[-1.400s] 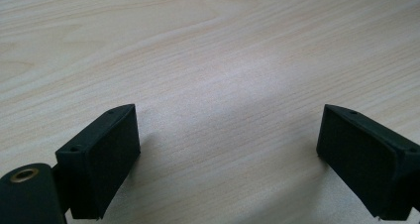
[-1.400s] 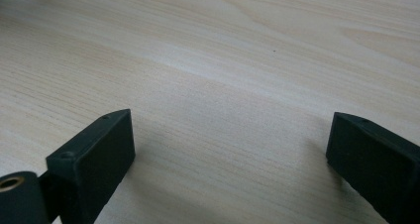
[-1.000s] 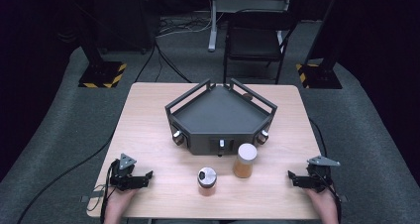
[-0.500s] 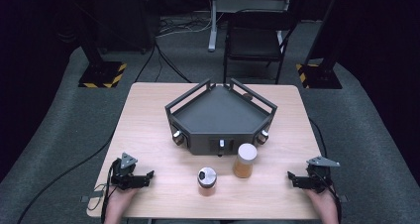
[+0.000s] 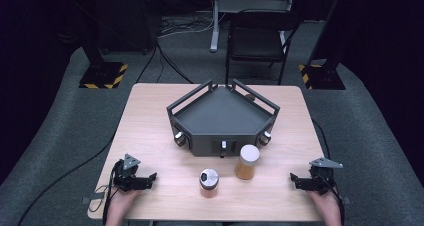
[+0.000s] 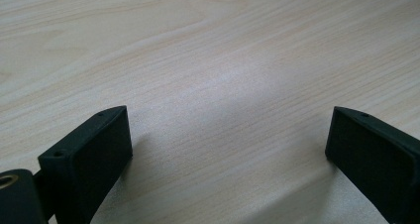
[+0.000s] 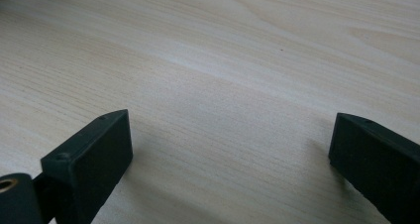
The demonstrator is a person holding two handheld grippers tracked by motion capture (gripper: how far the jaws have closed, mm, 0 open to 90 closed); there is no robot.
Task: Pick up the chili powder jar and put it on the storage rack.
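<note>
Wooden table: both jars sit before the tray; left tool just widened, empty; right tool wide, empty.

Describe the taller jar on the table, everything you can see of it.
The taller jar stands upright on the wooden table, just in front of the dark tray, near its front wall. It is a clear cylinder holding something orange-brown, closed by a pale, flat round lid. A shorter jar with a grey lid stands apart from it, nearer the person. Nothing but the table touches it; whether it meets the tray cannot be told.
</note>
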